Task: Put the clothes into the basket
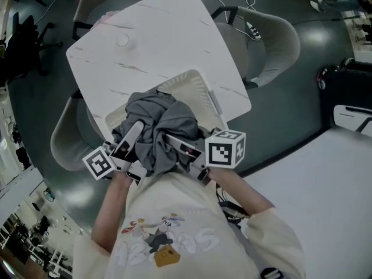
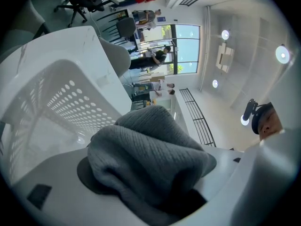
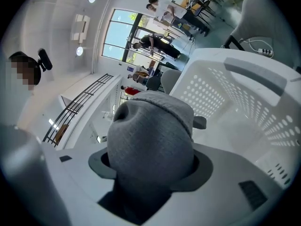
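A grey knitted garment (image 1: 160, 121) hangs bunched over the near end of the white perforated basket (image 1: 195, 81), which stands on the marble-look table (image 1: 157, 34). My left gripper (image 1: 132, 133) grips the garment's left side and my right gripper (image 1: 174, 145) its right side, both close to the person's chest. In the left gripper view a thick fold of the garment (image 2: 150, 154) fills the jaws, with the basket (image 2: 61, 102) just beyond. The right gripper view has a rounded wad of the garment (image 3: 150, 140) pinched between the pads, and the basket wall (image 3: 244, 102) lies to the right.
Grey chairs stand round the table, one at the right (image 1: 273, 45) and one at the back (image 1: 110, 4). A small round disc (image 1: 122, 40) lies on the tabletop. A black case (image 1: 343, 86) sits on the floor at the far right, beside a white surface (image 1: 325, 190).
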The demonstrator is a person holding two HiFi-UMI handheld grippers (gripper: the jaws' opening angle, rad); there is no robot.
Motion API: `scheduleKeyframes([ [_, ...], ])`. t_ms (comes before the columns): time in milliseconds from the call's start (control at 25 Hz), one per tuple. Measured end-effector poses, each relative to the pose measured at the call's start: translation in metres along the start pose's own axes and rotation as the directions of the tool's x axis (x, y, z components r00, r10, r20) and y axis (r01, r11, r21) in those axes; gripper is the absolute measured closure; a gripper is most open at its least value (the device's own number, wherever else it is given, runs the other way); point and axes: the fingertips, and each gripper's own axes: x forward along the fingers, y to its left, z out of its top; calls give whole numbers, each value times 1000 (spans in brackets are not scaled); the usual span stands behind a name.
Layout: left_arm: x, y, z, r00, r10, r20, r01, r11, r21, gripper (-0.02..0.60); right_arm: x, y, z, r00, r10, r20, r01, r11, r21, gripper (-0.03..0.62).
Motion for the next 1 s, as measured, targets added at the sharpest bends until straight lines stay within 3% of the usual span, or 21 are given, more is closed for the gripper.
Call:
scheduleKeyframes([
  [480, 12, 52, 1, 991, 128, 47, -130, 991, 33, 233, 16, -53, 3, 988, -132, -81, 131, 991, -24, 318],
  [760, 15, 75, -1, 970, 226, 88, -232, 970, 71, 236, 19, -77, 4, 977, -180, -113, 179, 984, -22, 322],
  [1000, 26, 75, 3, 971, 210, 116, -219, 973, 72, 241, 20, -83, 11, 968, -204, -147, 204, 979, -13, 327],
])
